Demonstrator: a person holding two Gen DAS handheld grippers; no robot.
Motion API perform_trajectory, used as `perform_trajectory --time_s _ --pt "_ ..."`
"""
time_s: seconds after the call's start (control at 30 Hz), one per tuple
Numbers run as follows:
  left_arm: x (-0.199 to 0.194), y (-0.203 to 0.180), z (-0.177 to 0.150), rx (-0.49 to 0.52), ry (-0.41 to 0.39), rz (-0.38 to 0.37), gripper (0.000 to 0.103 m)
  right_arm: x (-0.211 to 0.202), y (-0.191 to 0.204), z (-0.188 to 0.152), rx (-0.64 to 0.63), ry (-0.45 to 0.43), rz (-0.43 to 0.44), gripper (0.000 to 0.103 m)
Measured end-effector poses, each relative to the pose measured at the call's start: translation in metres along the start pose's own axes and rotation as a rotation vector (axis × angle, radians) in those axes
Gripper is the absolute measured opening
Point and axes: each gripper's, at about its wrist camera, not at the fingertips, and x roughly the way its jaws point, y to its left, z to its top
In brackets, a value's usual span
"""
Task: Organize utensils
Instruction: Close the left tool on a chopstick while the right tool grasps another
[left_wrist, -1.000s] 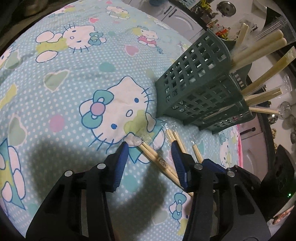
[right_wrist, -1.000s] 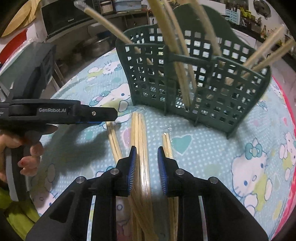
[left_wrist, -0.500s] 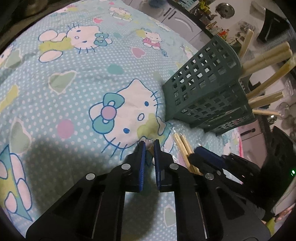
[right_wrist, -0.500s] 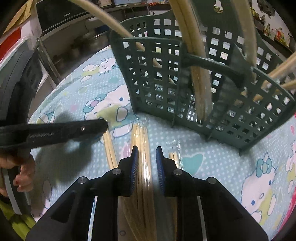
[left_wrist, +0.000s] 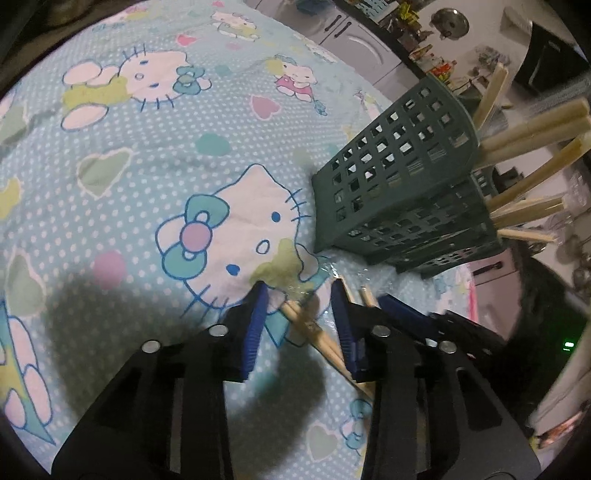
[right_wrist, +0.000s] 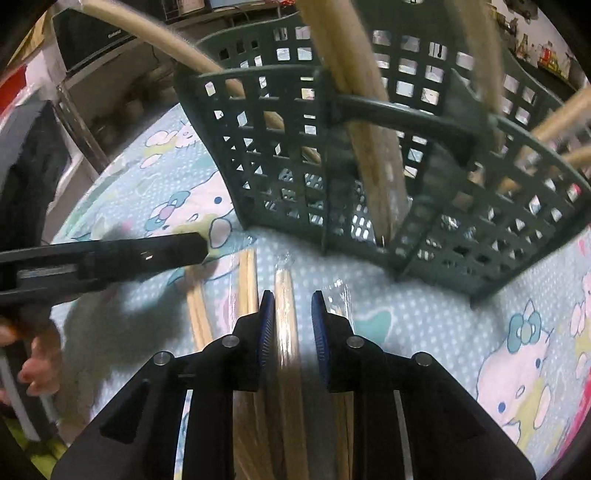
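Chopsticks on the cloth: several wrapped pairs of chopsticks (right_wrist: 248, 280) lie side by side on the tabletop, just in front of the green holder, their tips pointing toward it.
Pair under the left gripper: one wrapped pair (left_wrist: 314, 328) lies slanted between the blue pads, its clear wrapper end crumpled near the holder's foot.
Pair under the right gripper: another wrapped pair (right_wrist: 286, 314) runs straight up the gap between the pads, toward the holder.
Holder: the green slotted holder (left_wrist: 399, 192) stands upright on the tabletop with many chopsticks already leaning out of its compartments.
Left gripper (left_wrist: 300, 325): its fingers have just been opening after a pinch; they stand apart now, the pair lying loose between them and neither pad pressing on it.
Right gripper (right_wrist: 293, 332): fingers narrow, astride its pair; a gap shows on the right side, so no firm grip is visible.
Tabletop: covered by a blue dotted cartoon-cat cloth (left_wrist: 147, 155).
Person: a hand (right_wrist: 37, 362) at the left edge of the right wrist view carries the left gripper.
Step in hand: picking loose pairs off the cloth; most of the job looks done, a few pairs remain.
Next move calls for: lowering the pads to the cloth, closing squarely on the sticks rather than on slippery wrapper, then lifting and tipping them tip-down into a compartment.
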Motion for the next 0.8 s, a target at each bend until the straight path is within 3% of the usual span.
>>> perform_trajectory --time_s 0.07,0.3,0.37,0.4,0.7,0.8 --pt "0.003 0.0 0.001 0.011 0.0 0.032 0.011 -0.002 -0.002 -0.001 -0.007 0.008 0.0 0.02" --pt "0.004 0.004 0.003 0.008 0.006 0.019 0.008 0.01 0.0 0.014 -0.024 0.019 0.004 0.021" --pt "0.003 0.009 0.004 -0.016 0.011 -0.004 0.008 0.011 0.001 0.016 -0.035 0.018 -0.012 0.01" --pt "0.003 0.01 0.005 -0.02 0.014 -0.007 0.008 0.01 0.003 0.016 -0.038 0.013 -0.013 0.01" --pt "0.005 0.004 0.007 0.003 0.006 0.024 0.005 -0.039 0.003 0.005 -0.028 -0.117 0.04 0.01" --pt "-0.001 0.004 0.007 -0.004 -0.003 -0.003 0.002 -0.057 0.001 0.003 -0.022 -0.156 0.045 0.01"
